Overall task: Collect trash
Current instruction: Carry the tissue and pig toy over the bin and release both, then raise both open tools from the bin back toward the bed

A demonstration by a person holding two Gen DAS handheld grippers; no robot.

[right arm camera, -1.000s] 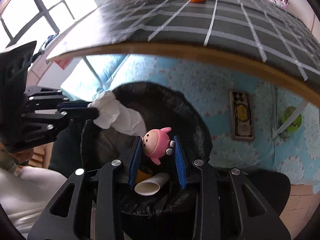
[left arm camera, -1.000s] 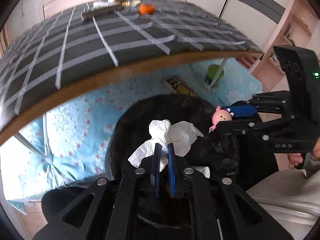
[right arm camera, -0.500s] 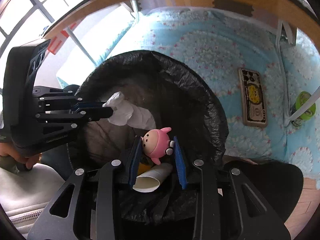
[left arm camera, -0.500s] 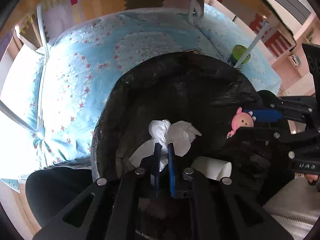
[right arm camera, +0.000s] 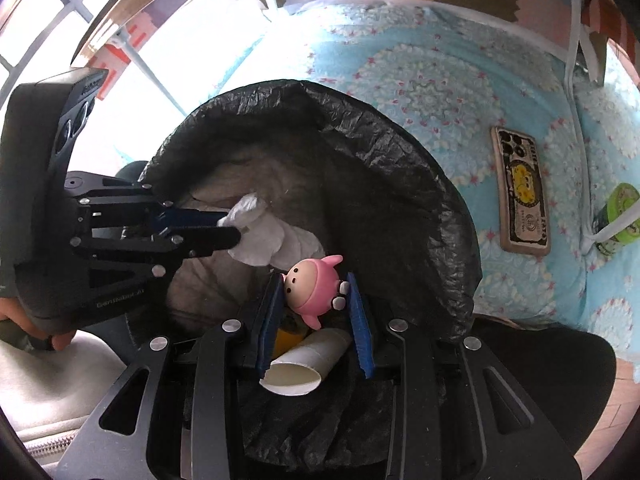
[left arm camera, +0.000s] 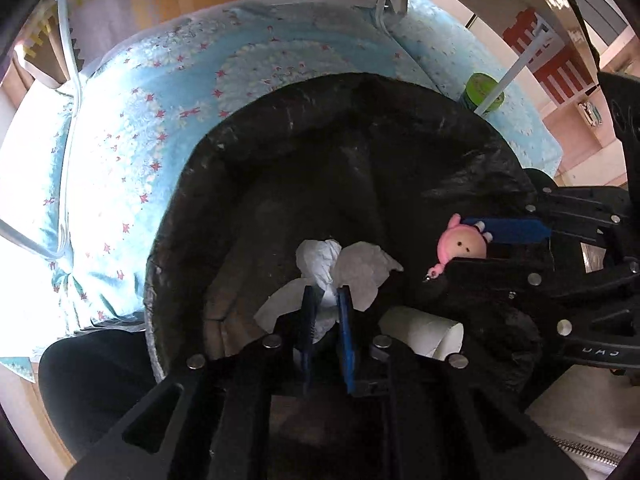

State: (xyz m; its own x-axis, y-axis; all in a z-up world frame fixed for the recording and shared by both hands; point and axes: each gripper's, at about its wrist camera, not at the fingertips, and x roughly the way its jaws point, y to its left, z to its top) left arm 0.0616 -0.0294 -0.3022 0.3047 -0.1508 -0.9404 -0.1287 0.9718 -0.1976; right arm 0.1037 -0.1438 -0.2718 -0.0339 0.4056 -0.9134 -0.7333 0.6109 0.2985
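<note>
Black-lined trash bin (left arm camera: 280, 168) is hovered over; drop step in hand. Crumpled tissue (left arm camera: 340, 268) sits between left gripper (left arm camera: 326, 300) fingers, just opening. Pink toy (right arm camera: 314, 286) is pinched by right gripper (right arm camera: 316, 304). Release is called for next. Phone case (right arm camera: 522, 192), 2 o'clock on blue mat, shown only in right view.

- The bin bag (right arm camera: 420, 184) is showing black, with a grey sheen on its crinkles.
- The tissue (left arm camera: 344, 268) is looking white.
- The toy (right arm camera: 312, 288) is wearing pink around a pale beige face with black dot eyes.
- The tube (right arm camera: 308, 360) is showing off-white.
- The pads (right arm camera: 360, 312) are showing blue on black frames.
- The mat (right arm camera: 420, 92) is showing light blue with white floral rounds and small red stars.
- The phone case (right arm camera: 522, 192) is showing cream with black and yellow print.
- The can (left arm camera: 482, 90) is showing green.
</note>
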